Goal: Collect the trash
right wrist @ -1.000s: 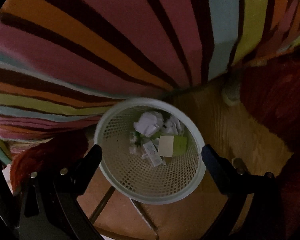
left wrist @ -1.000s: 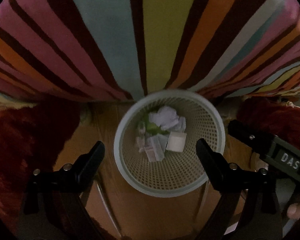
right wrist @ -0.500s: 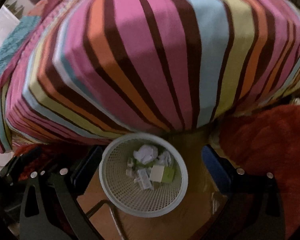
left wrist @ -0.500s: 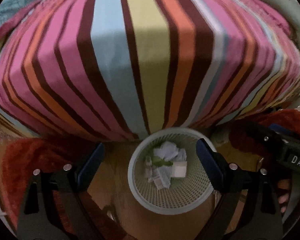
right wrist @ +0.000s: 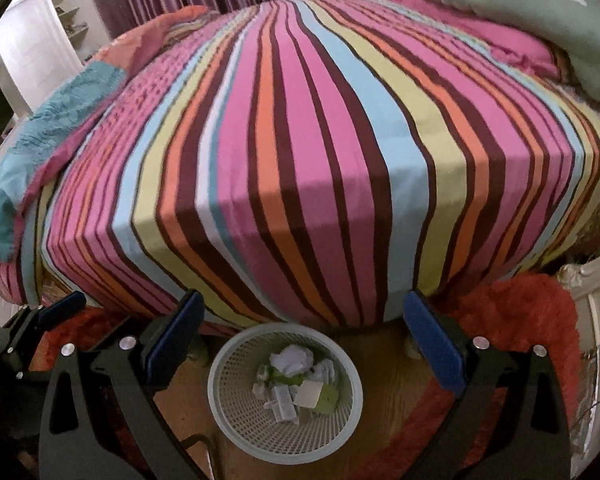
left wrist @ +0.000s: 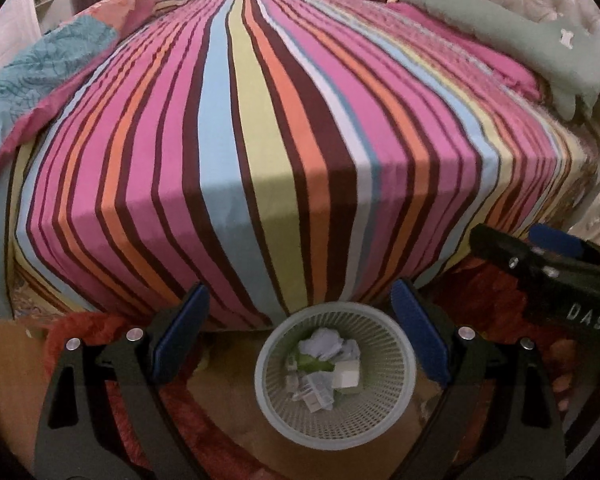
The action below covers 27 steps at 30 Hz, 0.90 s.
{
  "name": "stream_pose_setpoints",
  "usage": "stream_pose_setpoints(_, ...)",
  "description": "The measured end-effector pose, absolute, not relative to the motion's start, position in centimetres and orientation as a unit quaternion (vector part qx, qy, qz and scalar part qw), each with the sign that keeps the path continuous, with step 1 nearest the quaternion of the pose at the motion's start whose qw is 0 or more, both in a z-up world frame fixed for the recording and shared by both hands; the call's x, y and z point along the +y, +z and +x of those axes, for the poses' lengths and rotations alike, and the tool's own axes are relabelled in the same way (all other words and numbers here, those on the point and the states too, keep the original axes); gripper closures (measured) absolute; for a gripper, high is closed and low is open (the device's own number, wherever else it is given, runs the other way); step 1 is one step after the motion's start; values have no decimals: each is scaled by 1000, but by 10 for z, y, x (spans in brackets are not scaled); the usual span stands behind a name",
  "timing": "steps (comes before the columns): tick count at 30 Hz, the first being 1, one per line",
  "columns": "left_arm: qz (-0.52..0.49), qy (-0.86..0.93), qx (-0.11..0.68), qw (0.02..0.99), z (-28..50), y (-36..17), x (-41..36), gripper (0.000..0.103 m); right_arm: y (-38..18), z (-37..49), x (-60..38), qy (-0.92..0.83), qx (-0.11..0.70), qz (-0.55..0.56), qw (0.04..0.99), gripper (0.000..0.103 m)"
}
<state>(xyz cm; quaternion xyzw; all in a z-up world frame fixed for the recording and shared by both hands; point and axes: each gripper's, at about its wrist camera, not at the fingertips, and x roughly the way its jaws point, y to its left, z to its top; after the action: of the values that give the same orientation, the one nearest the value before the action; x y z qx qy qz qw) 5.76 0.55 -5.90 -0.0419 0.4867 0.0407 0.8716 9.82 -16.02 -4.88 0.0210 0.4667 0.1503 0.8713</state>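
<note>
Wooden floor (right wrist: 384, 384) carries the white mesh wastebasket (right wrist: 236, 436) at six o'clock, red shag rug (right wrist: 516, 312) at four; striped bed (left wrist: 284, 128) bears a green pillow (left wrist: 512, 28) at one

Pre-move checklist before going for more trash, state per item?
1. Left gripper empty: ok, jaws wide, nothing between them.
2. Right gripper empty: ok, jaws wide, nothing held.
3. Basket upright on the floor at the foot of the bed: ok.
4. Trash inside the basket: ok, crumpled paper and wrappers lie at the bottom, well below the rim.
5. Trash left on the bed: cannot tell; none shows on the striped cover, but quilt and pillow hide the edges.
6. Grippers apart: ok, the right one sits off to the side in the left view.
</note>
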Motion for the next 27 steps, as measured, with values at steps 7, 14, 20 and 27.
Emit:
stream_pose_setpoints(7, -36, 52, 451, 890, 52, -29, 5, 13, -17, 91, -158, 154, 426, 6, 892, 8)
stream_pose_setpoints(14, -41, 64, 439, 895, 50, -15, 12, 13, 0, 89, -164, 141, 402, 13, 904, 8)
stream_pose_setpoints(20, -52, 70, 426, 900, 49, -2, 17, 13, 12, 89, -170, 128, 381, 12, 916, 8)
stream_pose_setpoints(27, -45, 75, 412, 907, 47, 12, 15, 13, 22, 86, -171, 126, 365, 13, 922, 8)
